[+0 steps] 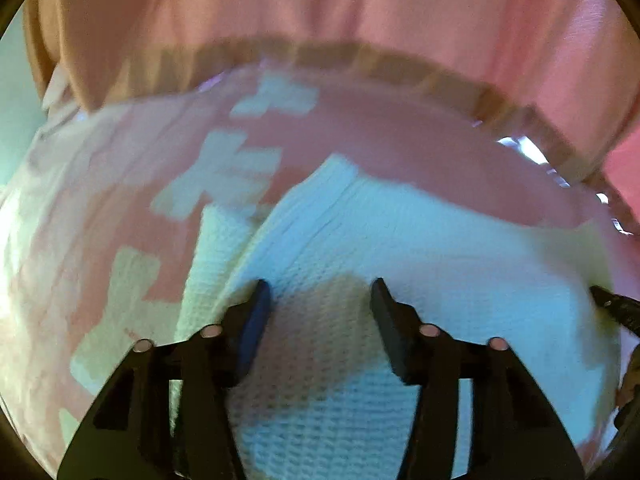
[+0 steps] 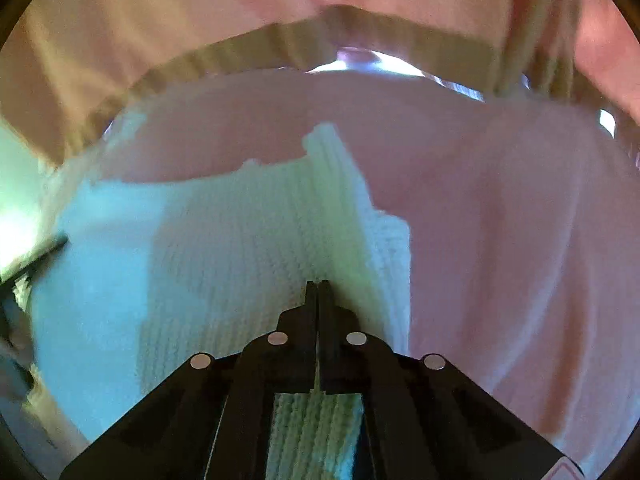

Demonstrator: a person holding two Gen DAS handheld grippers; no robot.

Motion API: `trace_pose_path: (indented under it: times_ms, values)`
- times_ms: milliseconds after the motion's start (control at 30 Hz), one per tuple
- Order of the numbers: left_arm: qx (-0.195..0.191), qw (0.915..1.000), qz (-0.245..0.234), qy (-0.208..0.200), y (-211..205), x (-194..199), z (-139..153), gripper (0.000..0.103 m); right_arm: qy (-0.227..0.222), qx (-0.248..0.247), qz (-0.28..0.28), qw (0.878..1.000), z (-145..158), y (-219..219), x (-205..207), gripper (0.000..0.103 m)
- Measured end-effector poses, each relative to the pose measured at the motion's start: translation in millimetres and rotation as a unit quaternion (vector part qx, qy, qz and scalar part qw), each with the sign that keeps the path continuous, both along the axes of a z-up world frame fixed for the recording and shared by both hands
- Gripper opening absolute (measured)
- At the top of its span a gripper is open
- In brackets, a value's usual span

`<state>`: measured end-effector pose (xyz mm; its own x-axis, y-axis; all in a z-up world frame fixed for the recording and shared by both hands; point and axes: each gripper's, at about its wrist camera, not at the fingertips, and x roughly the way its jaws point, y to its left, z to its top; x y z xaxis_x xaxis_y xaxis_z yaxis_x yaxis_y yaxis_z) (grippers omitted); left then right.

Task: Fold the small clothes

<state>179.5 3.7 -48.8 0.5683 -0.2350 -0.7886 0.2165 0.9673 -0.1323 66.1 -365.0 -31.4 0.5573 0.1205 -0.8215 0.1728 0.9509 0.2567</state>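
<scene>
A white waffle-knit garment lies on a pink surface and fills the lower half of both views. My left gripper hovers just above it and is open, with only flat knit showing between its fingers. In the right wrist view the same garment has a raised folded ridge running away from me. My right gripper sits at the foot of that ridge with its jaws pressed together, and no cloth shows between them. Its dark tip also pokes in at the right edge of the left wrist view.
The pink cover carries pale cross-shaped patches on its left side. A shiny plastic rim marks the far edge. Right behind it stands a person in a pink top with a tan hem. Bare pink surface spreads right of the garment.
</scene>
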Motion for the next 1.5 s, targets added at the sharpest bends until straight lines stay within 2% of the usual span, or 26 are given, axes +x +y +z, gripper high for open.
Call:
trace_pose_path:
  times_ms: [33, 100, 133, 200, 233, 300, 400, 433, 500, 533, 567, 600, 667, 733, 833, 933, 1000, 1067, 1100, 1133, 1167, 1233, 1300, 1367, 1433, 1500]
  values:
    - [-0.007, 1.0000, 0.002, -0.001, 3, 0, 3, 0.047, -0.009, 0.029, -0.011, 0.999, 6, -6, -2, 0.000]
    - [-0.011, 0.9999, 0.004, -0.002, 5, -1, 4, 0.047, -0.041, 0.015, -0.008, 0.999, 20, -6, -9, 0.000]
    - [-0.007, 1.0000, 0.003, -0.001, 4, 0, 2, 0.047, -0.034, -0.012, -0.008, 0.999, 19, -5, -7, 0.000]
    - [0.009, 0.9999, -0.001, -0.008, -1, -1, -2, 0.047, 0.007, -0.017, -0.004, 1.000, -1, -7, 2, 0.000]
    - [0.017, 0.9997, -0.002, -0.014, -3, -2, -1, 0.047, 0.001, -0.016, -0.006, 1.000, -1, -9, 3, 0.000]
    - [0.003, 0.9998, 0.000, -0.019, 0, -4, 3, 0.046, -0.009, -0.013, -0.015, 1.000, 11, -8, 0, 0.000]
    - [-0.043, 0.9988, 0.005, -0.023, 16, -16, 23, 0.048, -0.045, -0.021, -0.020, 0.999, 38, -3, -25, 0.015]
    - [-0.055, 0.9982, 0.006, -0.025, 21, -21, 29, 0.053, -0.052, -0.021, -0.022, 0.998, 47, -2, -39, 0.021]
    - [-0.080, 0.9959, 0.015, -0.039, 35, -39, 41, 0.063, -0.067, -0.014, -0.031, 0.997, 58, 0, -65, 0.059]
    - [-0.095, 0.9940, 0.026, -0.048, 46, -54, 45, 0.073, -0.078, -0.005, -0.043, 0.996, 61, 0, -85, 0.070]
    - [-0.107, 0.9926, 0.032, -0.048, 52, -63, 46, 0.084, -0.081, 0.005, -0.051, 0.995, 59, 1, -103, 0.072]
    - [-0.126, 0.9902, 0.043, -0.042, 64, -77, 45, 0.087, -0.079, 0.013, -0.054, 0.995, 56, 3, -115, 0.073]
    - [-0.147, 0.9867, 0.061, -0.034, 78, -95, 39, 0.088, -0.059, 0.027, -0.068, 0.996, 37, 3, -144, 0.074]
    - [-0.155, 0.9826, 0.100, -0.022, 96, -116, 26, 0.088, -0.021, 0.074, -0.081, 0.994, 5, 1, -166, 0.075]
    - [-0.171, 0.9769, 0.127, 0.010, 109, -129, 10, 0.088, 0.007, 0.133, -0.086, 0.987, -20, 5, -176, 0.075]
    - [-0.183, 0.9704, 0.156, 0.022, 118, -132, -3, 0.089, -0.002, 0.151, -0.061, 0.987, -26, 19, -171, 0.075]
    - [-0.209, 0.9631, 0.157, 0.062, 119, -123, -17, 0.089, -0.002, 0.161, -0.054, 0.985, -33, 27, -166, 0.077]
    - [-0.222, 0.9596, 0.161, 0.064, 120, -123, -21, 0.088, -0.011, 0.144, -0.061, 0.988, -33, 34, -162, 0.077]
    - [-0.218, 0.9613, 0.158, 0.061, 117, -122, -20, 0.086, -0.016, 0.141, -0.060, 0.988, -32, 37, -159, 0.066]
    - [-0.215, 0.9636, 0.146, 0.063, 113, -119, -19, 0.067, -0.018, 0.143, -0.056, 0.988, -33, 40, -157, 0.020]
    - [-0.214, 0.9655, 0.131, 0.072, 109, -116, -19, 0.027, -0.017, 0.145, -0.054, 0.988, -32, 40, -155, 0.015]
    - [-0.202, 0.9679, 0.114, 0.097, 103, -113, -14, 0.019, -0.036, 0.146, -0.067, 0.986, -17, 34, -163, 0.012]
    - [-0.195, 0.9721, 0.105, 0.078, 106, -125, 7, 0.017, -0.070, 0.100, -0.074, 0.990, 15, 27, -187, 0.011]
    - [-0.183, 0.9754, 0.095, 0.078, 111, -139, 29, 0.016, -0.074, 0.086, -0.071, 0.991, 32, 18, -209, 0.011]
    - [-0.177, 0.9749, 0.084, 0.107, 115, -155, 34, 0.016, -0.059, 0.044, -0.072, 0.995, 40, 16, -233, 0.011]
    - [-0.152, 0.9764, 0.080, 0.131, 115, -172, 24, 0.017, -0.021, 0.029, -0.070, 0.997, 30, 20, -245, 0.012]
